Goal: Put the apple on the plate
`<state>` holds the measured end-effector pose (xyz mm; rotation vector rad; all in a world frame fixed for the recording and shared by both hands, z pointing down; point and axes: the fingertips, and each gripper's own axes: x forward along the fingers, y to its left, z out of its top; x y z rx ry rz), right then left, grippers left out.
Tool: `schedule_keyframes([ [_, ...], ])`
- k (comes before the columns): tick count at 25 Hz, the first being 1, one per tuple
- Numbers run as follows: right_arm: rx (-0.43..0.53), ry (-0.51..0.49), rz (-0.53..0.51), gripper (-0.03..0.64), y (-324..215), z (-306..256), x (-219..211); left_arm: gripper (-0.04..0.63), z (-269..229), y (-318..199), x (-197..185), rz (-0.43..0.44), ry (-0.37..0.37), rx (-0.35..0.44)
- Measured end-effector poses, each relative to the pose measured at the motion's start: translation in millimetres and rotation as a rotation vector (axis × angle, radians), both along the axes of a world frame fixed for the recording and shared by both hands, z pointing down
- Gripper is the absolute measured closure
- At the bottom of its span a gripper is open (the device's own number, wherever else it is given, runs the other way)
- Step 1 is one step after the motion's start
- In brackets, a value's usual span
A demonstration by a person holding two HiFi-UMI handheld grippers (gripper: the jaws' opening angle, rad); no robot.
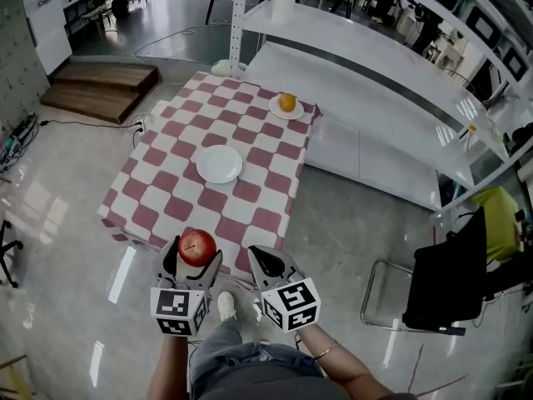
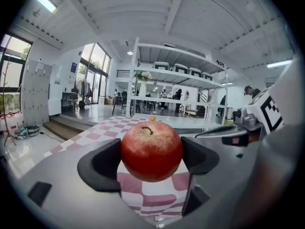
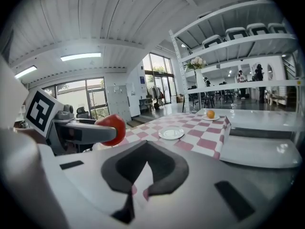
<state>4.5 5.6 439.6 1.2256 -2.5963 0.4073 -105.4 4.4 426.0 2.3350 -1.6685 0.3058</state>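
Note:
A red apple [image 1: 197, 246] sits between the jaws of my left gripper [image 1: 197, 255], which is shut on it, held in the air just off the near edge of the table. In the left gripper view the apple [image 2: 151, 150] fills the gap between the two black pads. An empty white plate [image 1: 219, 164] lies in the middle of the checkered table; it shows in the right gripper view as the plate [image 3: 171, 133]. My right gripper [image 1: 268, 262] hangs beside the left one, shut with nothing in it, its pads meeting [image 3: 138, 191].
The table's red and white checkered cloth [image 1: 166, 182] hangs over its edges. At the far right corner a second small plate [image 1: 286, 112] holds an orange [image 1: 287, 102]. White shelving [image 1: 375, 82] runs behind the table, and a black chair [image 1: 445, 282] stands at right.

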Motion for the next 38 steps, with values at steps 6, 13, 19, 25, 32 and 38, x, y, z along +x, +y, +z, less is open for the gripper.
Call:
schedule_keyframes([
  [6,-0.003,0.016,0.032,0.606,-32.7,0.7,-20.1,0.196,3.4,-36.1,-14.6,0.043,0.014,-0.009],
  [13,-0.016,0.034,0.067,0.606,-52.7,5.2,-35.2,0.196,4.7,-67.2,-25.0,0.087,0.034,-0.01],
  [19,-0.034,0.061,0.08,0.606,-62.5,10.9,-40.8,0.196,13.7,-83.2,-29.2,0.111,0.04,-0.028],
  [25,-0.03,0.068,0.079,0.606,-80.2,12.6,-41.8,0.196,22.2,-100.1,-26.1,0.125,0.044,-0.044],
  [32,-0.036,0.057,0.07,0.606,-107.5,17.9,-42.5,0.196,33.5,-125.7,-16.0,0.14,0.01,-0.063],
  [38,-0.046,0.06,0.047,0.606,-133.3,25.2,-40.0,0.196,40.1,-153.7,-5.2,0.139,0.007,-0.071],
])
